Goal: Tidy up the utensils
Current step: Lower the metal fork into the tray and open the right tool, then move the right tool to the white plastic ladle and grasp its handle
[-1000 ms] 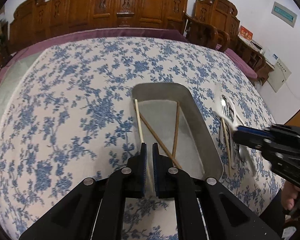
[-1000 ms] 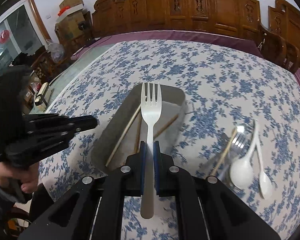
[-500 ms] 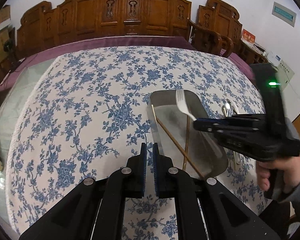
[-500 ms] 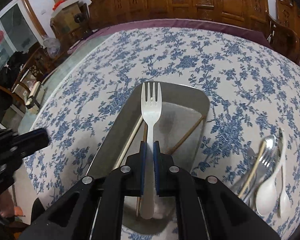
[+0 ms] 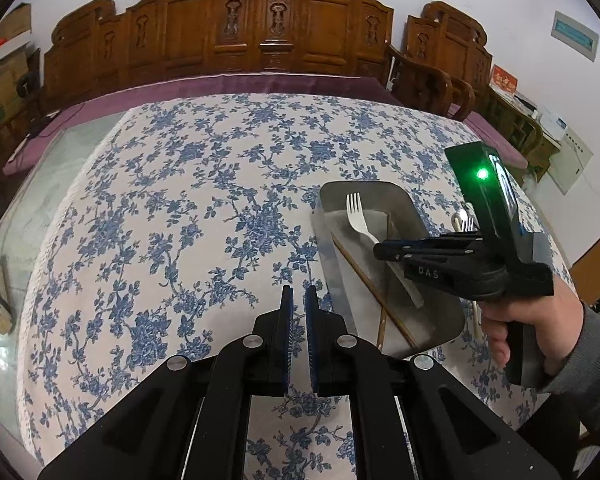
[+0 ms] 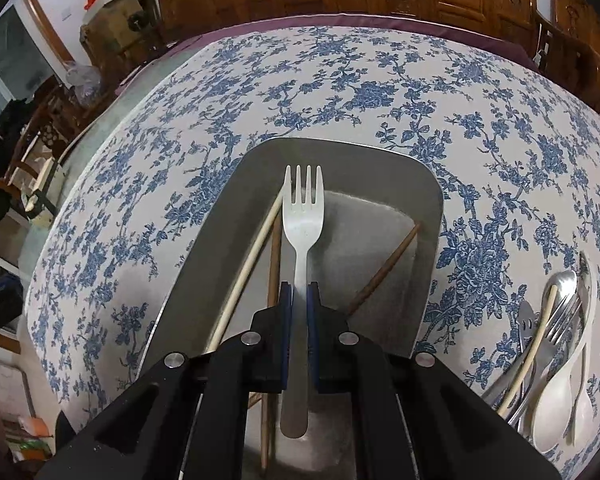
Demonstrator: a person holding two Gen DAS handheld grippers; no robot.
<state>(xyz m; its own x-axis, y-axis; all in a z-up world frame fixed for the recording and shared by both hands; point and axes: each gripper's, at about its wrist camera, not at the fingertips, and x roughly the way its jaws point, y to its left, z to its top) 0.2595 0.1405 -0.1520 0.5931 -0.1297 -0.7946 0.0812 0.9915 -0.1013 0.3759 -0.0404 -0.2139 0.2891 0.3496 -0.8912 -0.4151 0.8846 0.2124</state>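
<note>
A metal tray (image 6: 428,216) lies on the floral tablecloth and holds several chopsticks (image 6: 248,268). My right gripper (image 6: 299,292) is shut on a white plastic fork (image 6: 303,208) and holds it low over the tray, tines pointing away. In the left wrist view the right gripper (image 5: 380,249) holds the fork (image 5: 358,216) over the tray (image 5: 332,264). My left gripper (image 5: 299,300) is shut and empty, above the cloth left of the tray.
A pile of loose utensils (image 6: 552,344) lies on the cloth right of the tray: metal spoon, forks, white spoons and a pale chopstick. Carved wooden chairs (image 5: 260,36) line the far side. The glass table edge (image 5: 4,264) shows at left.
My right gripper has carried the fork down over the tray. My left gripper has pulled back to the left, away from the tray.
</note>
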